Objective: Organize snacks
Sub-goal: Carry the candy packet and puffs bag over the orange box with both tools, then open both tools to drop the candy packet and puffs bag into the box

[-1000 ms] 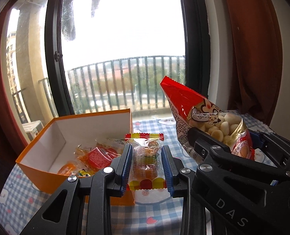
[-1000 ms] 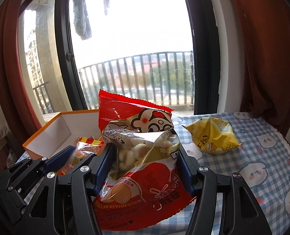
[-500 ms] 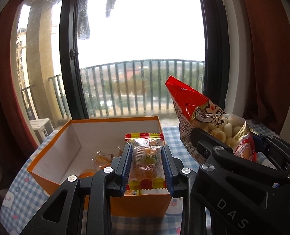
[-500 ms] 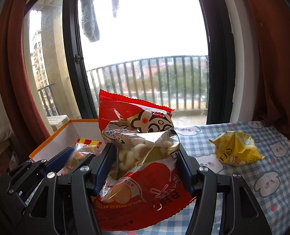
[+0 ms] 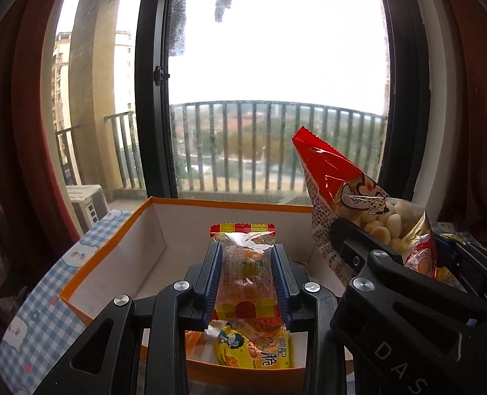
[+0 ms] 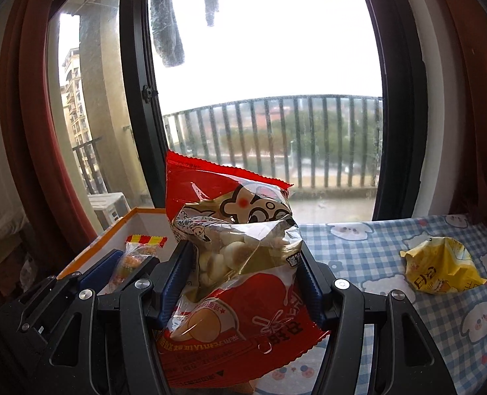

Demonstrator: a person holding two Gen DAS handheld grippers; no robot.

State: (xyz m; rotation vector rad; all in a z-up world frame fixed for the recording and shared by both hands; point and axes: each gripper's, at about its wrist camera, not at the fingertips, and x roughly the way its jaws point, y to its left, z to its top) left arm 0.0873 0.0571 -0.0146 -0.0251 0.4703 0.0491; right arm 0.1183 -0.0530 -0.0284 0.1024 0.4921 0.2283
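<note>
Gripping a clear snack pack (image 5: 247, 271) over an orange box (image 5: 118, 247) holding a yellow packet (image 5: 253, 350), the left tool (image 5: 247, 263) is clamped tight; the right tool (image 6: 243, 283) pinches a red bag (image 6: 230, 247).

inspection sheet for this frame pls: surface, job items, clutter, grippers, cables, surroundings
Surface: table with blue checked cloth, bear print.
Job's things: orange box, open, a yellow snack packet inside; small clear packet; red snack bag; yellow bag lying on the cloth, apart from the box.
Clutter: nothing seen.
Grippers: left gripper shut on the small clear packet, over the box; right gripper shut on the red snack bag.
Cables: nothing seen.
Surroundings: window, balcony railing, dark red curtains.
</note>
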